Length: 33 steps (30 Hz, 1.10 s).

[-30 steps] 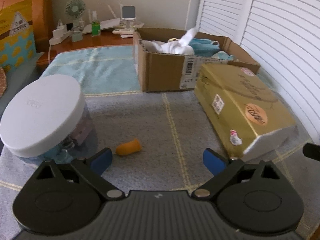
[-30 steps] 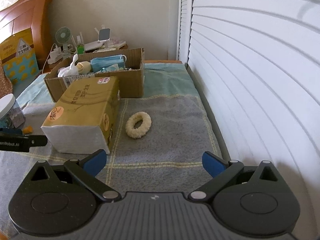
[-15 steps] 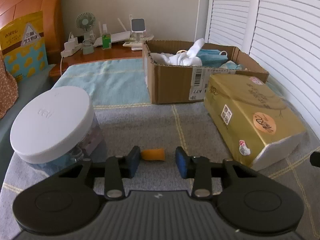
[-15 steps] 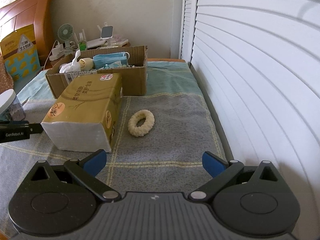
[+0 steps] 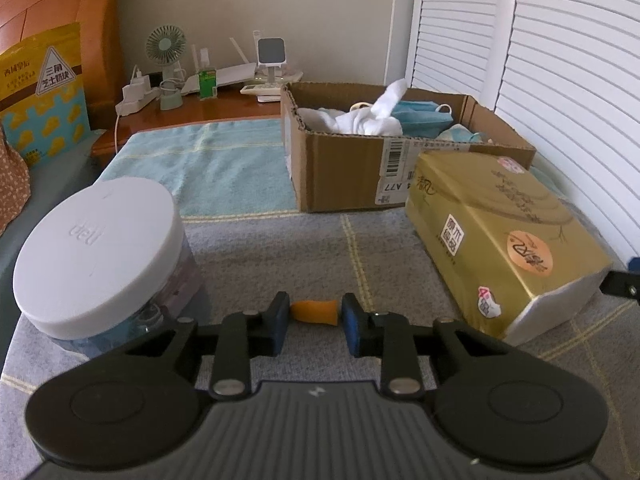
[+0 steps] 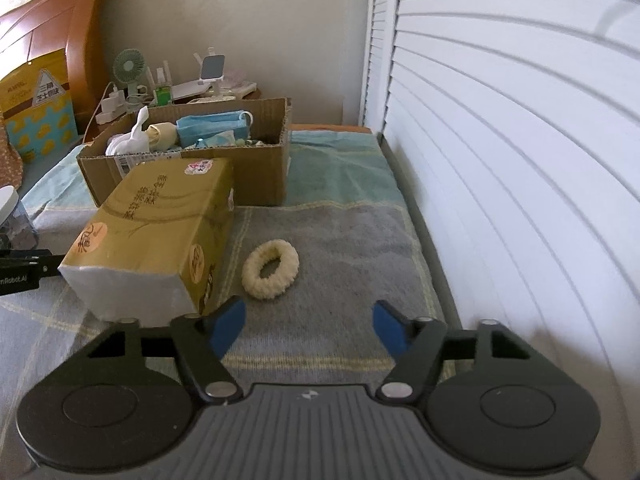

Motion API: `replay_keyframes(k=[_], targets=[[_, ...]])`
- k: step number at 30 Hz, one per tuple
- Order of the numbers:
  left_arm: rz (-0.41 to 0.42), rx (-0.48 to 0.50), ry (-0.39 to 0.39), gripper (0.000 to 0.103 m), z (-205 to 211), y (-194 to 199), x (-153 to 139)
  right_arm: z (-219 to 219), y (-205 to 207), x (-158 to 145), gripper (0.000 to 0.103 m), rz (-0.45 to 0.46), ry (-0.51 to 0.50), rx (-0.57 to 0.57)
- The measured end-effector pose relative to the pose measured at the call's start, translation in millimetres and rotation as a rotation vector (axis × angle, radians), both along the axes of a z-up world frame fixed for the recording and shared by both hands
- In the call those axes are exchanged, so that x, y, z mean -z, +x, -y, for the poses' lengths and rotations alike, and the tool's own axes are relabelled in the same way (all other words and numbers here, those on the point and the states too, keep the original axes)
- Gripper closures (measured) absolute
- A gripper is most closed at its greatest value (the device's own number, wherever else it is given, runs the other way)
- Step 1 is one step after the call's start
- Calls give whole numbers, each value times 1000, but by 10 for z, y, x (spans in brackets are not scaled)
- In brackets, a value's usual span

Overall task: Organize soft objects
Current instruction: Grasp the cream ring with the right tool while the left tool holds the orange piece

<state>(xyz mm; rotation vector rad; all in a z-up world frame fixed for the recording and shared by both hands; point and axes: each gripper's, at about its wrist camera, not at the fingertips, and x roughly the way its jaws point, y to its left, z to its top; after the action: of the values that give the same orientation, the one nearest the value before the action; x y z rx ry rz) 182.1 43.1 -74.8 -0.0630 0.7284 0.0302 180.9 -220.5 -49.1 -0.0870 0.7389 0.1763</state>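
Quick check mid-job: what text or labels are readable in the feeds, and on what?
"deli": embossed on the white jar lid.
"A77": shipping label on the cardboard box.
"nRobot.AI": cut off, on the left gripper's body in the right wrist view.
Yellow bag, gold tissue pack: Chinese print, too blurred to read.

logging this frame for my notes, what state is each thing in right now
left gripper: shut on the orange piece
orange piece: pinched between the pads
right gripper: open, holding nothing
cream scrunchie: flat on the grey towel, untouched
cardboard box: open-topped, white cloth and blue masks inside
jar: upright, white lid on
gold tissue pack: lying on its side
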Motion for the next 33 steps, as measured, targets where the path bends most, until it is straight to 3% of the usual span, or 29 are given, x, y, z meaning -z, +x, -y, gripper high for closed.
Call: replay_keyframes(k=[9, 11, 16, 19, 30, 33], targets=[[-1, 6, -8, 76, -5, 23, 0, -32, 352, 26, 61, -4, 40, -31], [-1, 5, -6, 76, -1, 28, 2, -53, 389, 62, 73, -21, 44, -44], [-1, 7, -9, 76, 3, 39, 2, -130, 396, 129, 75, -26, 3, -53], [-1, 9, -8, 76, 7, 43, 3, -127, 374, 100, 89, -15, -1, -50], [-1, 15, -12, 76, 11, 40, 1, -12, 265, 13, 87, -5, -66, 14], [-1, 14, -16, 76, 7, 39, 1, 22, 256, 11, 77, -10, -48, 32]])
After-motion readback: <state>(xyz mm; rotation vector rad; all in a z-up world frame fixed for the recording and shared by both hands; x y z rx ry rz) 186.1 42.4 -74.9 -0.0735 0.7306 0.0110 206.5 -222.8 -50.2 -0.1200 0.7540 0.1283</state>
